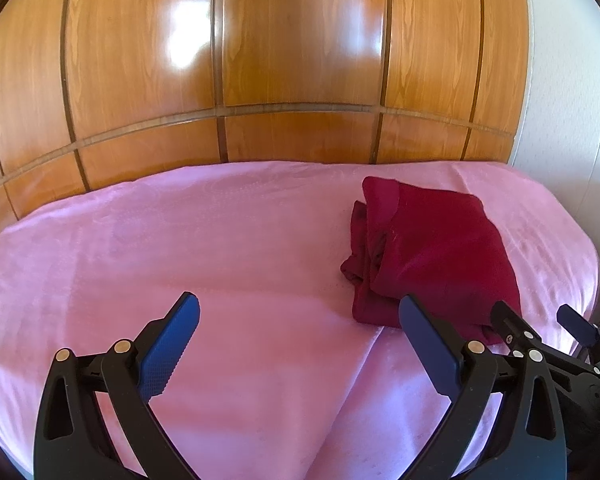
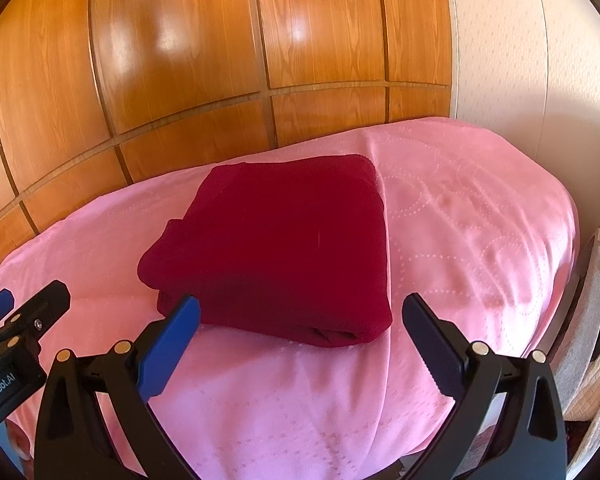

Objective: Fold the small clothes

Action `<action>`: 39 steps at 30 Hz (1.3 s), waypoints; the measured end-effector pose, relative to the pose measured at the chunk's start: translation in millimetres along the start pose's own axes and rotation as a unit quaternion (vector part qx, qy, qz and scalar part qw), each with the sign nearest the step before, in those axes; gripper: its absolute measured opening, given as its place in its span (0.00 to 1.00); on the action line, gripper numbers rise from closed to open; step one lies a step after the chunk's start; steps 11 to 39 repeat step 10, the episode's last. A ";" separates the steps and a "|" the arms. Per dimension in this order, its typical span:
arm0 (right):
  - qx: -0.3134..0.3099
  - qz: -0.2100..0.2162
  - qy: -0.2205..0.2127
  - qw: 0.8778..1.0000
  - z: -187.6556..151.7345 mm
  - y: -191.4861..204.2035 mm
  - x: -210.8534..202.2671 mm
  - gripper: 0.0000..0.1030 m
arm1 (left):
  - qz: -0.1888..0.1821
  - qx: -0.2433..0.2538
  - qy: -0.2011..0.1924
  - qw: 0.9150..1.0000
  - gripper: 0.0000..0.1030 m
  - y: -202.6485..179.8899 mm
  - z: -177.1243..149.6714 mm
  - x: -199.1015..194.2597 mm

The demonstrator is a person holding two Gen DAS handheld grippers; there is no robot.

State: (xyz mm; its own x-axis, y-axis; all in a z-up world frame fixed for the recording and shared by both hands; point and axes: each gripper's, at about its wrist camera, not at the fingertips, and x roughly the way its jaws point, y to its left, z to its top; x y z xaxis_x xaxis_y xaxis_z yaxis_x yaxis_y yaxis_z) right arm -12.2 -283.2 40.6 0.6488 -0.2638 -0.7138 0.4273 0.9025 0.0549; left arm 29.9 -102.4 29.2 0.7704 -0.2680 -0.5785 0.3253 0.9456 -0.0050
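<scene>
A dark red garment (image 2: 284,248) lies folded into a thick rectangle on the pink bedspread (image 2: 480,240). In the left wrist view the red garment (image 1: 432,252) sits to the right, its layered folded edges facing left. My left gripper (image 1: 300,312) is open and empty, above the bedspread (image 1: 180,240) to the left of the garment. My right gripper (image 2: 300,312) is open and empty, just short of the garment's near edge. The right gripper also shows in the left wrist view (image 1: 540,320), and the left gripper at the left edge of the right wrist view (image 2: 28,300).
Glossy wooden wardrobe panels (image 1: 292,60) stand right behind the bed. A pale wall (image 2: 540,60) is to the right. Light-coloured fabric and furniture (image 2: 596,320) sit past the bed's right edge.
</scene>
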 end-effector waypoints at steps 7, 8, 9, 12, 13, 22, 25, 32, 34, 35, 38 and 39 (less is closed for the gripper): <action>-0.003 -0.002 -0.007 1.000 4.0 -3.7 0.4 0.98 | 0.006 -0.006 0.023 1.000 0.96 3.1 -2.4 8.2; 0.000 -0.004 -0.009 1.000 5.8 -6.4 0.8 0.98 | 0.006 -0.006 0.026 1.000 0.96 3.6 -2.8 9.9; 0.001 -0.007 -0.009 1.000 7.4 -8.5 2.0 0.98 | 0.008 -0.006 0.030 1.000 0.96 4.2 -3.7 11.8; 0.003 -0.010 -0.008 1.000 8.5 -10.8 4.1 0.98 | 0.010 -0.006 0.033 0.999 0.96 4.6 -4.7 13.5; 0.003 -0.010 -0.008 1.000 8.5 -10.8 4.1 0.98 | 0.010 -0.006 0.033 0.999 0.96 4.6 -4.7 13.5; 0.003 -0.010 -0.008 1.000 8.5 -10.8 4.1 0.98 | 0.010 -0.006 0.033 0.999 0.96 4.6 -4.7 13.5; 0.003 -0.010 -0.008 1.000 8.5 -10.8 4.1 0.98 | 0.010 -0.006 0.033 0.999 0.96 4.6 -4.7 13.5; 0.003 -0.010 -0.008 1.000 8.5 -10.8 4.1 0.98 | 0.010 -0.006 0.033 0.999 0.96 4.6 -4.7 13.5; 0.003 -0.010 -0.008 1.000 8.5 -10.8 4.1 0.98 | 0.010 -0.006 0.033 0.999 0.96 4.6 -4.7 13.5; 0.003 -0.010 -0.008 1.000 8.5 -10.8 4.1 0.98 | 0.010 -0.006 0.033 0.999 0.96 4.6 -4.7 13.5; 0.003 -0.010 -0.008 1.000 8.5 -10.8 4.1 0.98 | 0.010 -0.006 0.033 0.999 0.96 4.6 -4.7 13.5; 0.003 -0.010 -0.008 1.000 8.5 -10.8 4.1 0.98 | 0.010 -0.006 0.033 0.999 0.96 4.6 -4.7 13.5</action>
